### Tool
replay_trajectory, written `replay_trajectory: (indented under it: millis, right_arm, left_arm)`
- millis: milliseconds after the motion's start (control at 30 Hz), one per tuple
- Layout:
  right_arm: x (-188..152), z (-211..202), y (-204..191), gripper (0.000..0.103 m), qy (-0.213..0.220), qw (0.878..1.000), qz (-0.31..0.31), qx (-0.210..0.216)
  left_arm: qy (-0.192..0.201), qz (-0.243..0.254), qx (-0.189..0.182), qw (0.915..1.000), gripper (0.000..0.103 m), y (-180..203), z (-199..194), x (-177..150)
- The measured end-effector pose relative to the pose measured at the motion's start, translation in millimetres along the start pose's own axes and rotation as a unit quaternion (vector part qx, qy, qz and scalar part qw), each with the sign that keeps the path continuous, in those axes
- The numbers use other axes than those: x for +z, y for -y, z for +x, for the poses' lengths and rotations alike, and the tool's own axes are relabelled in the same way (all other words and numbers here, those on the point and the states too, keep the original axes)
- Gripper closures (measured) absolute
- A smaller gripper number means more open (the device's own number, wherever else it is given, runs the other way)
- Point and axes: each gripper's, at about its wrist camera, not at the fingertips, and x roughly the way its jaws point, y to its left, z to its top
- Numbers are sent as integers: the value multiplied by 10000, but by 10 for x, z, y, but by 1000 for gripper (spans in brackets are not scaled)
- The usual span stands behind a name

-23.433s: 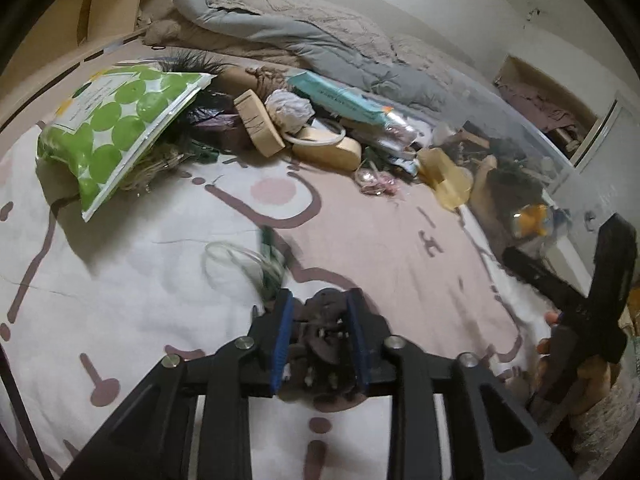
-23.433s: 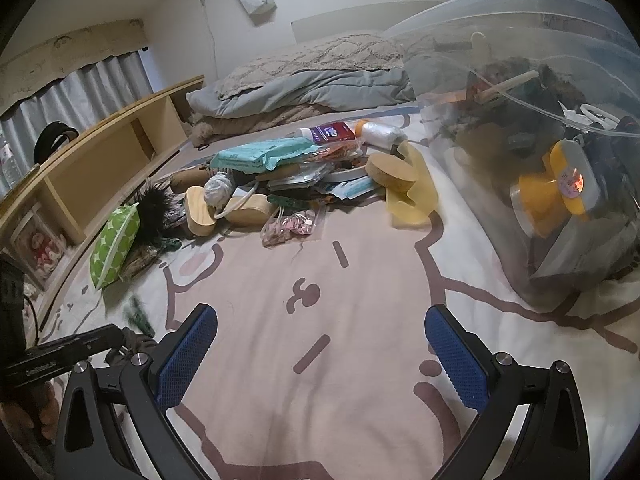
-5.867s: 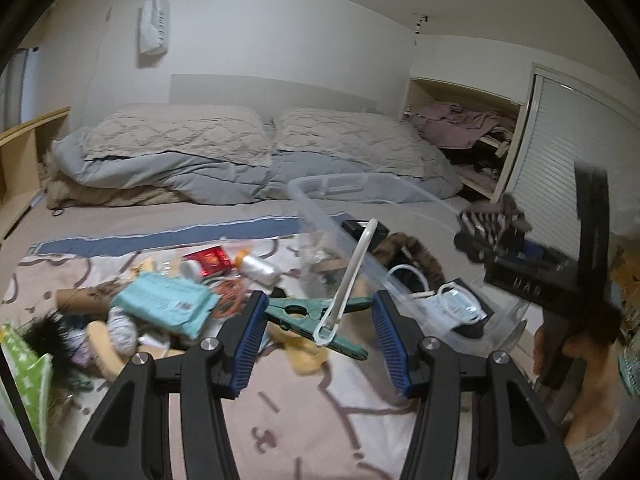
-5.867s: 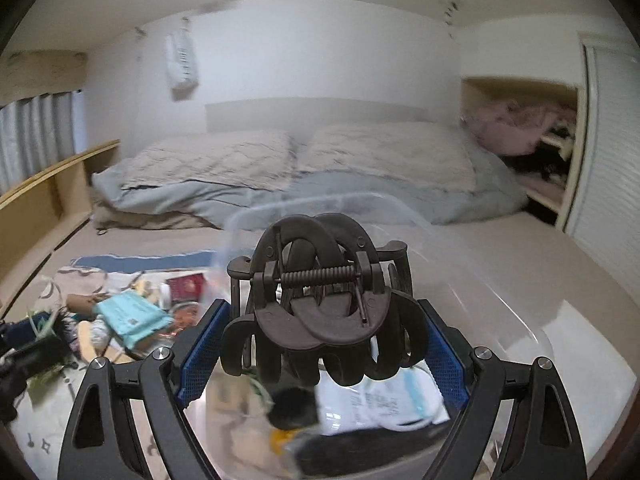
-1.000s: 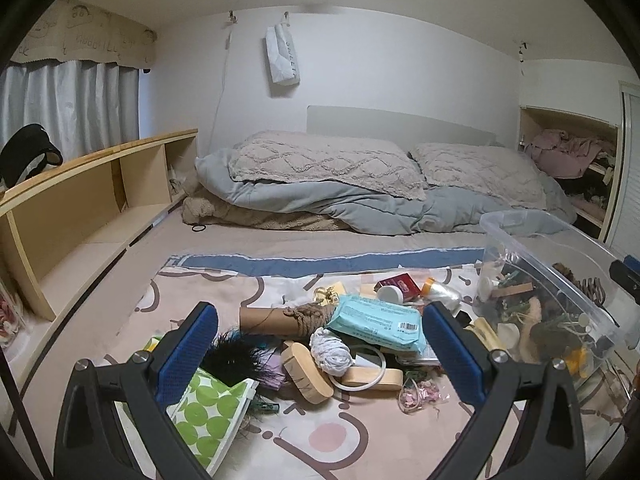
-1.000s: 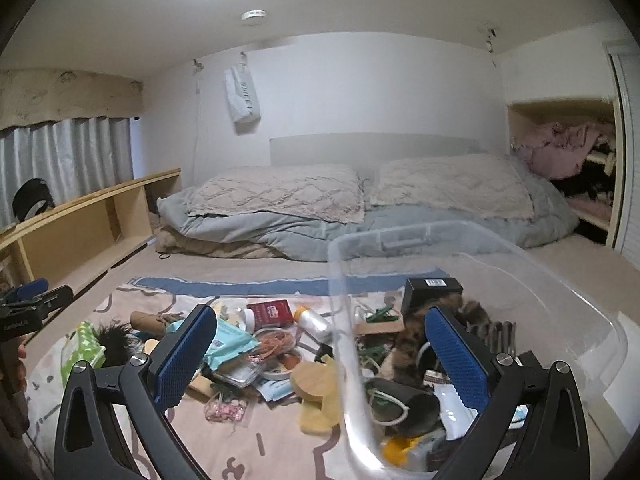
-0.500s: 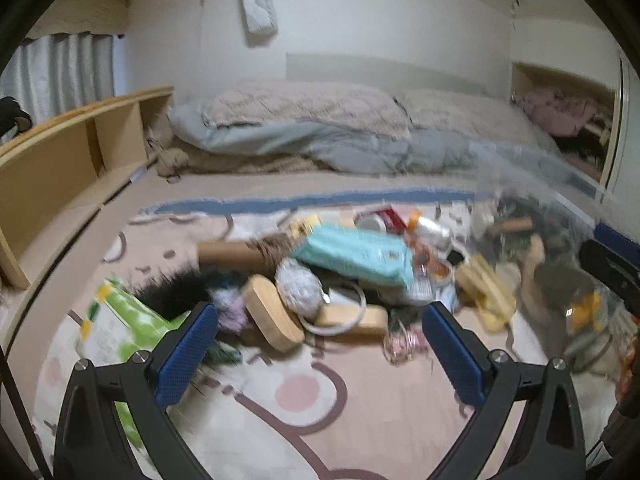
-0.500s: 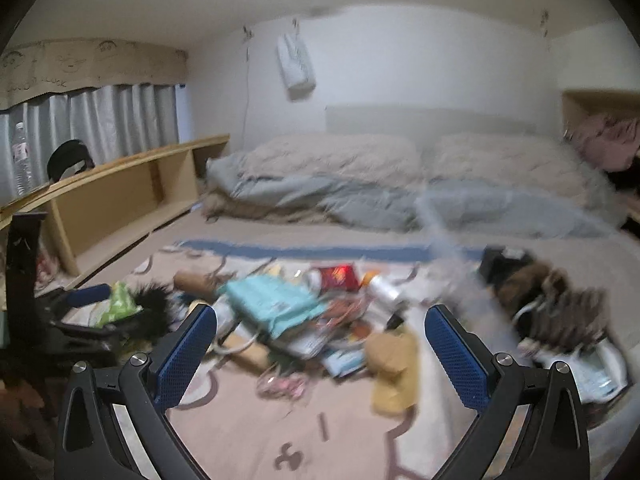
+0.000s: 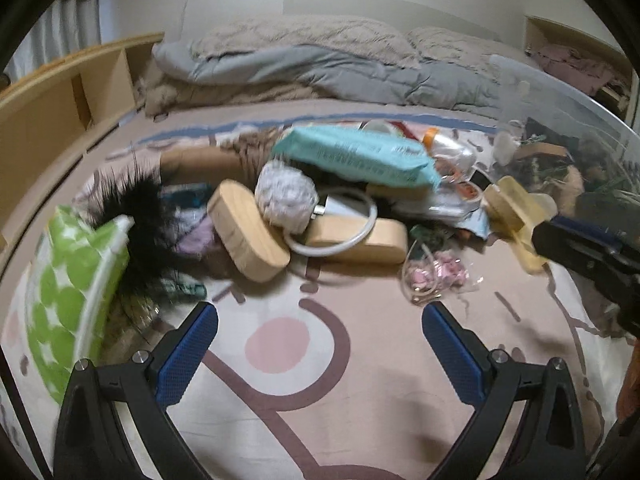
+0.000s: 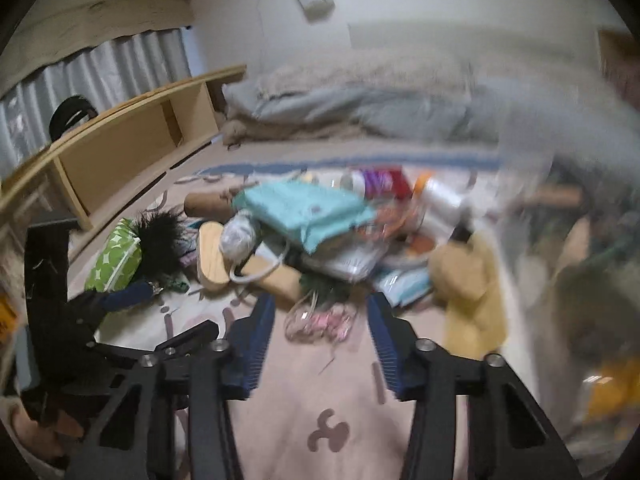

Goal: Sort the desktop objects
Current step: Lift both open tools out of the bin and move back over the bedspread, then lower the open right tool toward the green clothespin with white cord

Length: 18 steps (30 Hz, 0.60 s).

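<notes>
left gripper [image 9: 320, 344] & right gripper [image 10: 320, 336] jaws apart (both empty); 2 wooden blocks [image 9: 248, 230], 1 teal pack [image 9: 356, 158].

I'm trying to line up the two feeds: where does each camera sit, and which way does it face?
Left wrist: sits behind the open left claw, looking across the patterned sheet at the clutter; the right claw intrudes at right.
Right wrist: sits behind the open right claw, aimed at the small clear bag of pink bits; the left claw shows at left.
Shared: teal packet, green dotted bag, the pink-bits bag.
</notes>
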Motion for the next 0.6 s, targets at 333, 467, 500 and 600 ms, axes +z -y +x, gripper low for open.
replay_trajectory:
  millis: [333,467,500,600]
  right_arm:
    - [114,606,161,83,-679,9939,808,316]
    - [196,918,219,83,-876,9912,971,208]
    - [204,975,235,83,-912,9904,1017,207]
    - [194,1161,291,83,-1058,9874,1151,261]
  left_arm:
    - [-540,-240,-307,9978,0,82,385,-234]
    - [-538,-214,-297,9979,0,92,400,-256]
    - [-545,-225,-311,9978,0,90,401,-253]
    - [-566,-343,-414,9970,0,62,411,-253]
